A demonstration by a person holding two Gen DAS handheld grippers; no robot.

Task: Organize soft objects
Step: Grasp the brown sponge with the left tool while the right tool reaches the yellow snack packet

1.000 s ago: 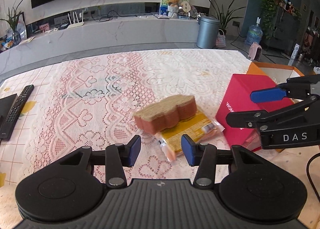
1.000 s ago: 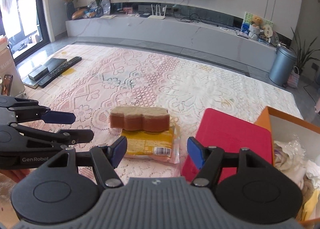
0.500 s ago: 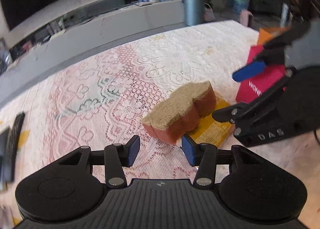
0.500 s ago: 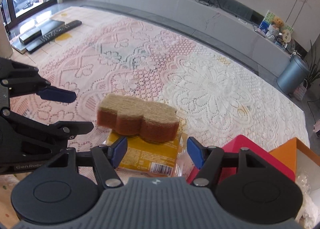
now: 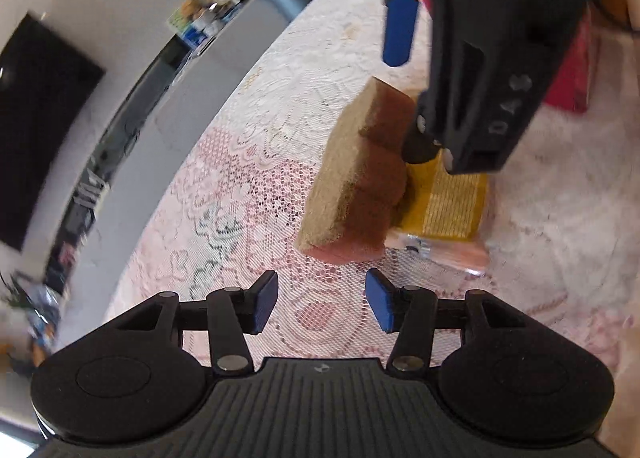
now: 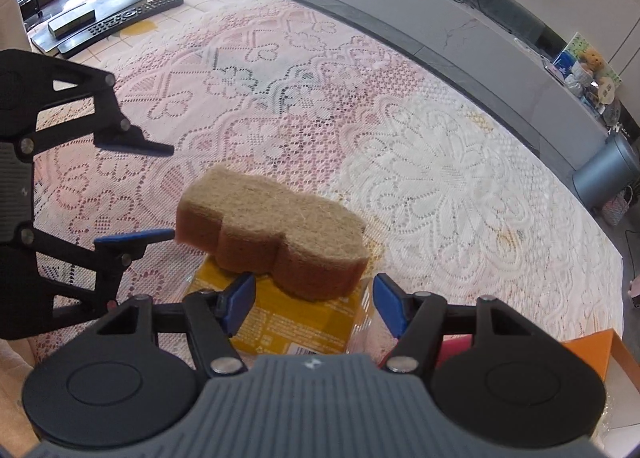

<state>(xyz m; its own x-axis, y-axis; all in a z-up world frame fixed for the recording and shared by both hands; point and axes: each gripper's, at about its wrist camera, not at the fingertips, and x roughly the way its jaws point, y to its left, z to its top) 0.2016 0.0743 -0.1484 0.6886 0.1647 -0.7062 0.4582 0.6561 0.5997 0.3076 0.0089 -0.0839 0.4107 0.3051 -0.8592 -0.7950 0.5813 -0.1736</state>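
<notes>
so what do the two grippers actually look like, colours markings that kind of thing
Both are matte black handheld tools. The left gripper and right gripper each have a ribbed grey-black body, two round black discs, linkage arms with silver pivot pins and blue pads on the fingertips. In the left wrist view the right gripper's side carries white letters that look like "DAS". No sleeves or cables show.

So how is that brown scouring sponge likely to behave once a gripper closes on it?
The sponge looks thick and porous with a fibrous top, so it will probably squash between the pads and feel light for its size. Its rough surface should resist slipping. It lies on a glossy yellow packet, which might slide or lift slightly if the sponge is pushed rather than picked up.
</notes>
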